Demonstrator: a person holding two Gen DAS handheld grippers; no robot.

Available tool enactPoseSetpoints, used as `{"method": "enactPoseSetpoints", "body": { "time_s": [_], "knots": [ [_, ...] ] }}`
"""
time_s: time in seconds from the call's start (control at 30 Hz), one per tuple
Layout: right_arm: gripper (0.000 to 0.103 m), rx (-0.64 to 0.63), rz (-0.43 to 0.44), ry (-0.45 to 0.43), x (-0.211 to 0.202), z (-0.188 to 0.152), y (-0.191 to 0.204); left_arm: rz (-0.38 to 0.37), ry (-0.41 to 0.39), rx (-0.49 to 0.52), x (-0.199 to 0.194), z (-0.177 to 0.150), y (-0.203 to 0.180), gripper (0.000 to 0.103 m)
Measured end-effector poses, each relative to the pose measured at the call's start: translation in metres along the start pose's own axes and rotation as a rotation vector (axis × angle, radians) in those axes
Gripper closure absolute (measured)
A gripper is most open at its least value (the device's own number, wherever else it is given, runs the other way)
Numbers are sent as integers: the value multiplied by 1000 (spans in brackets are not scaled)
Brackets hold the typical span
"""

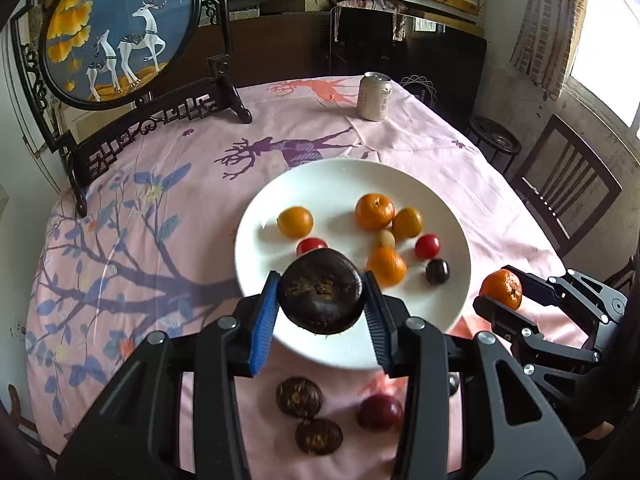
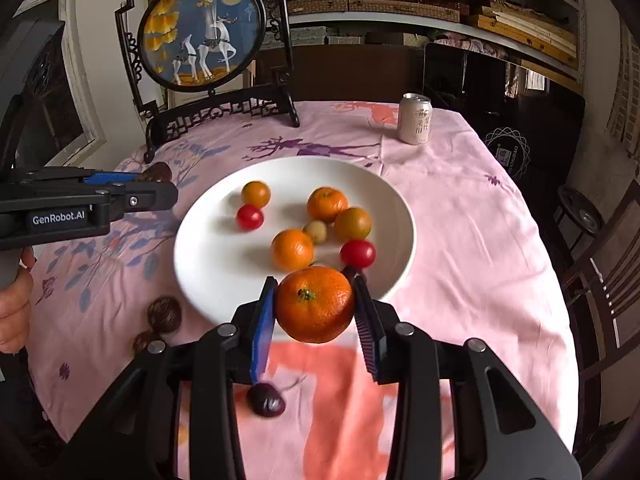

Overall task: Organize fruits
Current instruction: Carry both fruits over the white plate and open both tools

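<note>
My left gripper (image 1: 322, 294) is shut on a dark brown wrinkled fruit (image 1: 322, 294), held above the near rim of the white plate (image 1: 280, 200). In the right wrist view my right gripper (image 2: 314, 304) is shut on a tangerine (image 2: 314, 304) over the plate's near edge (image 2: 208, 280). The plate holds several small oranges, two red tomatoes (image 2: 357, 253), a pale longan and a dark plum (image 1: 437, 271). On the cloth near me lie two more brown fruits (image 1: 299, 397) and a dark red plum (image 1: 379, 412). The left gripper also shows side-on in the right wrist view (image 2: 154, 176).
A pink patterned tablecloth (image 1: 160, 208) covers the table. A round deer screen on a dark carved stand (image 1: 120, 28) stands at the back left, a drink can (image 1: 375, 96) at the back. A wooden chair (image 1: 568, 184) and a stool stand to the right. A hand (image 2: 14, 308) holds the left gripper.
</note>
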State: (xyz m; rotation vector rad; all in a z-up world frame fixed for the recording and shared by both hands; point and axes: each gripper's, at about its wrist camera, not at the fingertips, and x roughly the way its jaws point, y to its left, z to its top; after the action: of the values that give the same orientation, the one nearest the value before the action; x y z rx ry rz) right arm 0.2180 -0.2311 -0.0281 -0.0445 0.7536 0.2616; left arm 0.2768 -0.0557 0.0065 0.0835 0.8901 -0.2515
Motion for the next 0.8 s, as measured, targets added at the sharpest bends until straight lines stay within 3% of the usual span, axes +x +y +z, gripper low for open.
{"method": "enactPoseSetpoints", "body": {
  "time_s": [0.23, 0.43, 0.5, 0.53, 0.57, 0.7, 0.8],
  "knots": [
    [65, -2, 55, 93, 70, 29, -14, 26, 97, -67, 86, 41, 1, 61],
    [65, 12, 61, 108, 92, 31, -20, 17, 119, -74, 111, 45, 2, 61],
    [58, 10, 53, 108, 96, 31, -20, 11, 118, -75, 111, 46, 2, 60],
    [48, 8, 51, 107, 96, 32, -19, 12, 109, -79, 109, 47, 3, 56],
    [45, 8, 45, 95, 92, 32, -18, 15, 98, -83, 105, 48, 4, 47],
    [45, 7, 37, 73, 64, 30, -14, 9, 45, -93, 73, 43, 9, 44],
    [44, 7, 28, 69, 31, 16, -6, 14, -3, -84, 37, 20, 9, 38]
  ]
}}
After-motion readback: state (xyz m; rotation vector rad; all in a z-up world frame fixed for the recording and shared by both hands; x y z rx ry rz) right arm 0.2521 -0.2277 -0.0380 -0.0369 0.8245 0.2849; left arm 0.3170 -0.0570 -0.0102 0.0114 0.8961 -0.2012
